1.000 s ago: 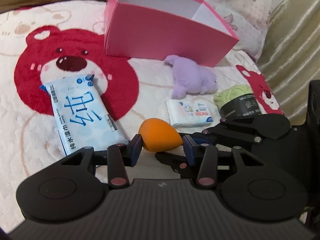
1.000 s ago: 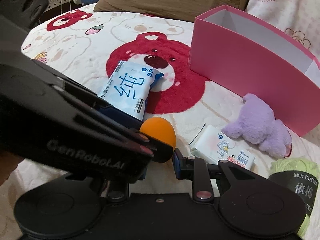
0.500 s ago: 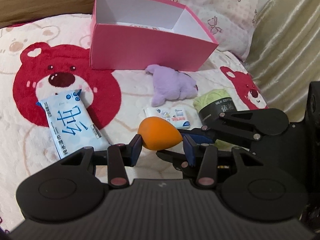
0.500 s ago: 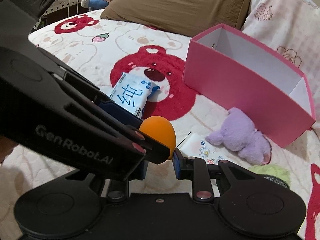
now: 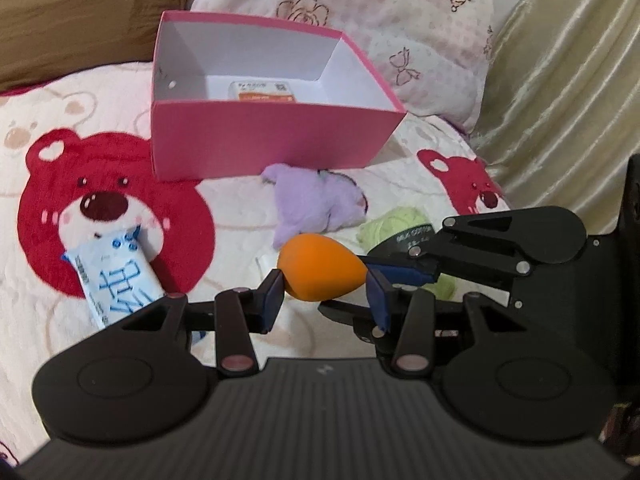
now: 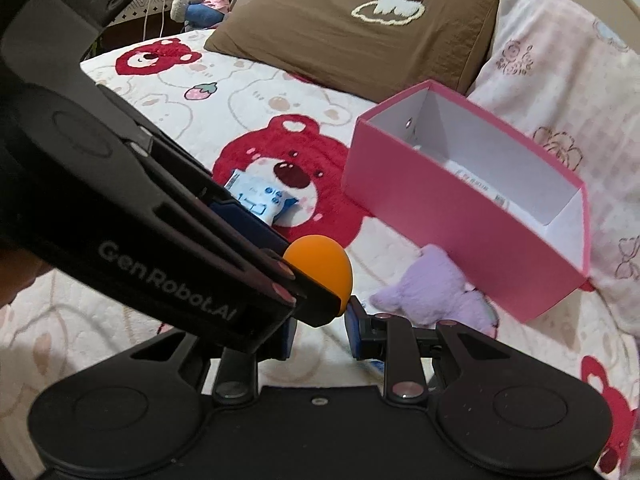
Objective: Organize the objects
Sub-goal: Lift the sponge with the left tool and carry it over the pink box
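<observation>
Clamped in the left gripper [image 5: 324,288]: an orange teardrop-shaped makeup sponge [image 5: 322,267], lying sideways between the two blue pads, rounded end to the left, tapered end to the right, held up above the bedspread. Reaching in from the right of the left wrist view, the right gripper [image 5: 400,274], its blue-padded fingers drawn close together and meeting the sponge's tapered tip; whether actually pinching it, cannot tell. In the right wrist view, the same sponge [image 6: 320,268] seen end-on as an orange ball just ahead of the right gripper's fingers, half hidden behind the black linkage of the left gripper [image 6: 168,240]. Beyond, on the cream bedspread printed with red bears [image 5: 120,128], an open pink cardboard box with white inside [image 5: 272,140], holding a flat white-and-orange packet [image 5: 262,92] on its floor. Just in front of the box, touching or nearly so, a soft lilac plush toy [image 5: 316,204]. To its right, a ball of pale green yarn with a black paper band [image 5: 396,228]. At left, over a bear's mouth, a blue-and-white wet-wipe pack [image 5: 116,276]. Behind the box, a brown pillow [image 6: 360,28] and a pink floral pillow [image 5: 360,12].
</observation>
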Action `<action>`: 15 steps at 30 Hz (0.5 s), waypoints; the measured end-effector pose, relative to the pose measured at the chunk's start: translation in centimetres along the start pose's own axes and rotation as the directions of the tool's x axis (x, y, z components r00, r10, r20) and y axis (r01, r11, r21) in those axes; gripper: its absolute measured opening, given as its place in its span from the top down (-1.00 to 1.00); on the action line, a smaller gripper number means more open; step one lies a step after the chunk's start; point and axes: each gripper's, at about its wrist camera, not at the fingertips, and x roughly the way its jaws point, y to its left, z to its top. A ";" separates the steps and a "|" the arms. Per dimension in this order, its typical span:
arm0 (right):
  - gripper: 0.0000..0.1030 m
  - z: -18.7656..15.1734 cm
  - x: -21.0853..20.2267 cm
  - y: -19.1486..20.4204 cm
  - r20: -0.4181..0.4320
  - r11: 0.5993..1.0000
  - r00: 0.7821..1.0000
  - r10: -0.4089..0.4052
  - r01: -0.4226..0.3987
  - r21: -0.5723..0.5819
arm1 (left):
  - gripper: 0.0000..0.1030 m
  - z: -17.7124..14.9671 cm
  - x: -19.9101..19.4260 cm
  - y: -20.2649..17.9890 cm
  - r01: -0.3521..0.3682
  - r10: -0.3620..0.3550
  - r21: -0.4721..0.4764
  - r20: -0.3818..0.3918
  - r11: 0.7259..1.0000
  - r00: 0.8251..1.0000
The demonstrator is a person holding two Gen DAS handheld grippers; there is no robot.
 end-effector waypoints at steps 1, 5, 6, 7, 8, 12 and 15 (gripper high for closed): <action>0.42 0.1 -0.2 -0.2 0.004 1.000 1.000 -0.005 0.005 -0.003 | 0.16 0.3 -0.1 -0.2 0.000 0.000 0.003 0.003 1.000 1.000; 0.42 0.8 -0.8 -1.2 0.019 1.000 0.999 -0.029 0.028 0.006 | 0.16 1.8 -0.2 -0.9 -0.005 0.005 0.021 0.011 1.000 1.000; 0.42 1.0 -0.9 -1.5 0.022 0.999 0.999 -0.032 0.032 0.011 | 0.16 2.2 -0.3 -1.0 -0.007 0.007 0.022 0.011 1.000 1.000; 0.42 1.2 -1.0 -1.7 0.026 0.999 0.999 -0.034 0.034 0.015 | 0.16 2.6 -0.3 -1.2 -0.008 0.008 0.023 0.011 1.000 1.000; 0.42 1.4 -1.1 -2.0 0.030 0.999 0.999 -0.035 0.035 0.021 | 0.16 3.1 -0.3 -1.2 -0.009 0.009 0.022 0.011 1.000 1.000; 0.42 2.2 -1.5 -3.2 0.047 0.998 0.998 -0.040 0.038 0.042 | 0.16 4.5 -0.4 -1.5 -0.013 0.013 0.008 0.023 1.000 1.000; 0.42 2.9 -1.6 -3.9 0.056 0.998 0.997 -0.046 0.044 0.039 | 0.16 5.1 -0.5 -2.1 -0.022 0.020 0.028 0.045 0.999 0.999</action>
